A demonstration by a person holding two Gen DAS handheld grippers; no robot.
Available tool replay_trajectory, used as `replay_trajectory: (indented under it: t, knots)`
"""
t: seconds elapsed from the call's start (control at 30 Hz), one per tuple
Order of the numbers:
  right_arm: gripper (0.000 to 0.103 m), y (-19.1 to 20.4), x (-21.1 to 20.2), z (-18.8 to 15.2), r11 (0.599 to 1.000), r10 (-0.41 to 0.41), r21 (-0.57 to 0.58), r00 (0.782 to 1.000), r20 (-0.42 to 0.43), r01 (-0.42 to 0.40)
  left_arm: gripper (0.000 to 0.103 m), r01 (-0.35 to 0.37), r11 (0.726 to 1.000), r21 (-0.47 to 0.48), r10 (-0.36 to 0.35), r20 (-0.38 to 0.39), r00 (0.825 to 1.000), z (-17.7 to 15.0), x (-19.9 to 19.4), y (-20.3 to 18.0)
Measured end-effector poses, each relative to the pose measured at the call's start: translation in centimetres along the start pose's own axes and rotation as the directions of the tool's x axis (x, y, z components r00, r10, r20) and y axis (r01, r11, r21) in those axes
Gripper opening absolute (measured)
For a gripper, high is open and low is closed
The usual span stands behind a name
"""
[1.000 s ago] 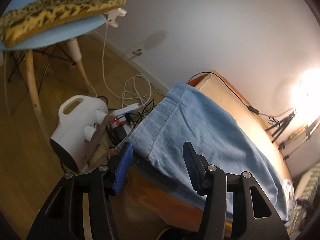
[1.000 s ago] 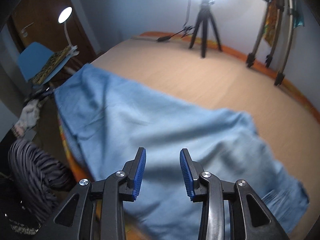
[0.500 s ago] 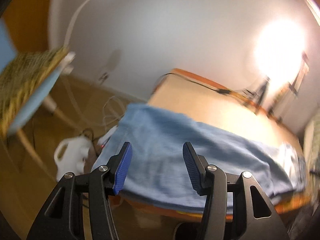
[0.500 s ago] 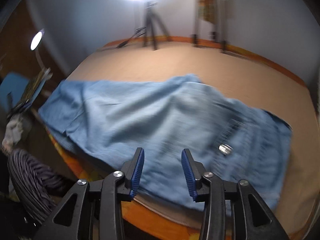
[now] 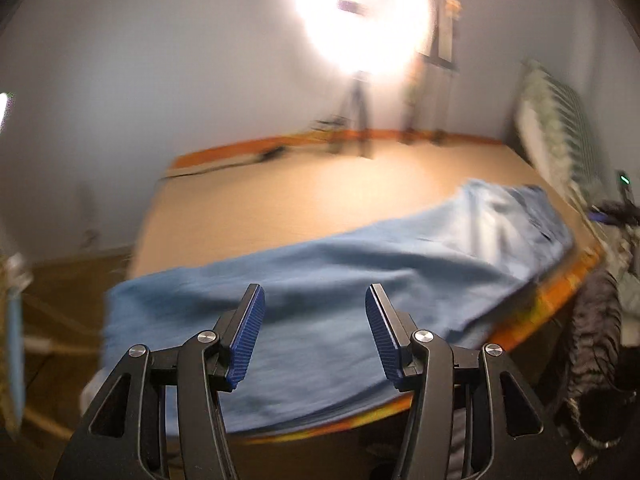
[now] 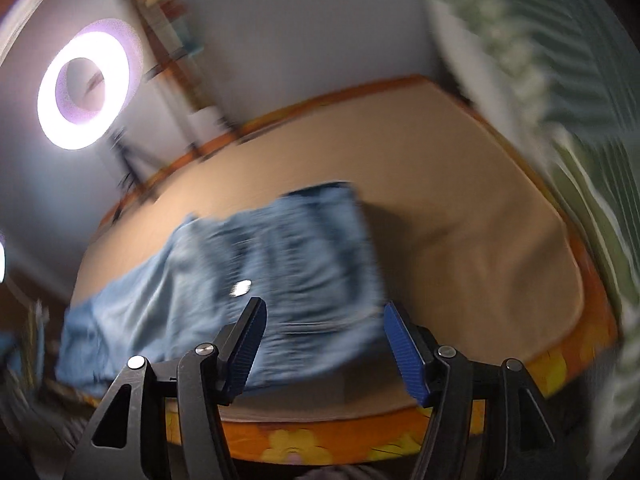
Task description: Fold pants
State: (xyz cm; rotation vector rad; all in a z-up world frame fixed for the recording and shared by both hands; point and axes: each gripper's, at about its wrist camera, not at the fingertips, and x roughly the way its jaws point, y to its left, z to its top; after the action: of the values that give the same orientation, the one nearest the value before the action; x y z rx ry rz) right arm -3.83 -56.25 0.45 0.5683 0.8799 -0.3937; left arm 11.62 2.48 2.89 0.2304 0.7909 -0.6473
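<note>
The light blue denim pants (image 5: 340, 280) are spread lengthwise along the near edge of the bed with the tan sheet and orange flowered side (image 6: 460, 200), waistband end towards its right corner. The left gripper (image 5: 312, 334) is held above them, fingers moderately apart, nothing between. The right gripper (image 6: 324, 350) has just been opening; its fingers stand wide and empty.

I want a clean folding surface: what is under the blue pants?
The blue pants lie on a tan sheet over an orange flowered mattress. Whatever sits beneath the fabric itself is covered.
</note>
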Motion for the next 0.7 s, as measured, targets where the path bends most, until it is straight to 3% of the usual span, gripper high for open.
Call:
replay_trajectory:
  t: [0.17,0.37,0.5,0.7]
  knots:
    - [0.065,-5.1,1.4,-1.4,0.982,0.028,0.188,0.999,-0.022,-0.023,0.051,0.165,0.981,0.099,-0.157,-0.088,0.984,-0.1,5.6,-5.7]
    - [0.065,-5.7,4.3,-4.2,0.955,0.113,0.279,0.993,-0.042,-0.097,0.051,0.267,0.936,0.229,-0.225,-0.194,0.955,-1.2,8.7,-11.3]
    - [0.062,-4.6,5.7,-5.1,0.952,0.144,0.281,0.988,-0.06,-0.122,0.051,0.282,0.915,0.287,-0.214,-0.249,0.945,-2.7,9.6,-12.6]
    - [0.061,-2.8,7.2,-3.6,0.961,0.154,0.245,0.984,-0.086,-0.129,0.051,0.243,0.901,0.359,-0.139,-0.293,0.946,-5.0,11.1,-13.6]
